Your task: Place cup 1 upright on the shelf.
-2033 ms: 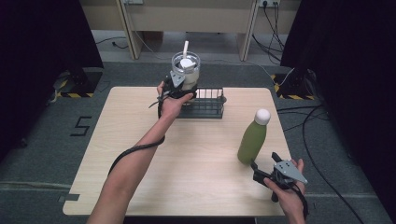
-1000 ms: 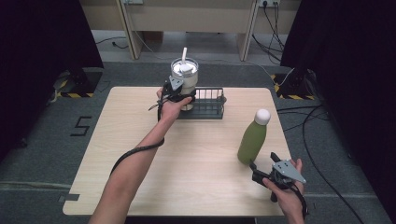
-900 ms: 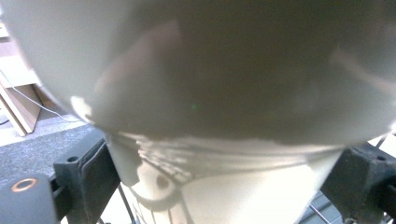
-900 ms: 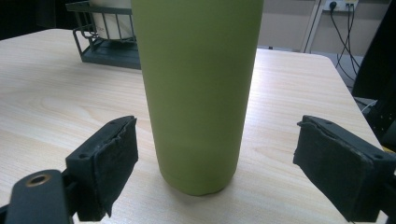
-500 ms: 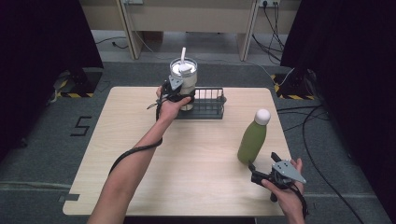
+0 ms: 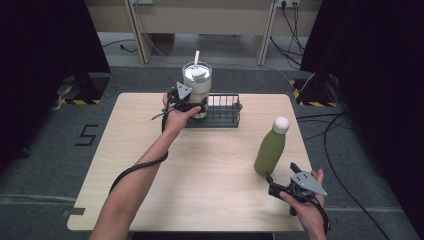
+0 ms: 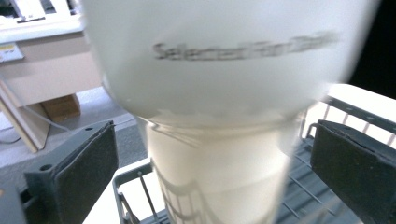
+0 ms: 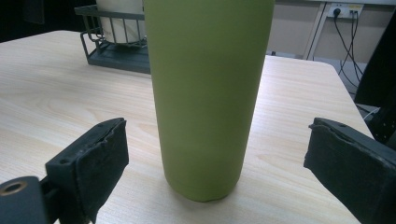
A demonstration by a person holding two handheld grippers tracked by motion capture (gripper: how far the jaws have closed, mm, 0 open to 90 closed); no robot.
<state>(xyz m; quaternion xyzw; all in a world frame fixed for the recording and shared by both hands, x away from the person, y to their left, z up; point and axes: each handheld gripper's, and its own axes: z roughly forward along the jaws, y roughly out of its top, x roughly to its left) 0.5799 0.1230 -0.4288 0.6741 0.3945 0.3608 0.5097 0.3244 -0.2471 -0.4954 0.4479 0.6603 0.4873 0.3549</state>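
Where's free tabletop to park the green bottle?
Bare wood spans the table from its left edge to the green bottle, in front of the wire basket. The back middle is crowded: tumbler in the basket, left gripper around it.

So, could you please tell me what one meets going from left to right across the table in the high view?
Left gripper → white tumbler with a straw → black wire basket → green bottle with a white cap → right gripper.
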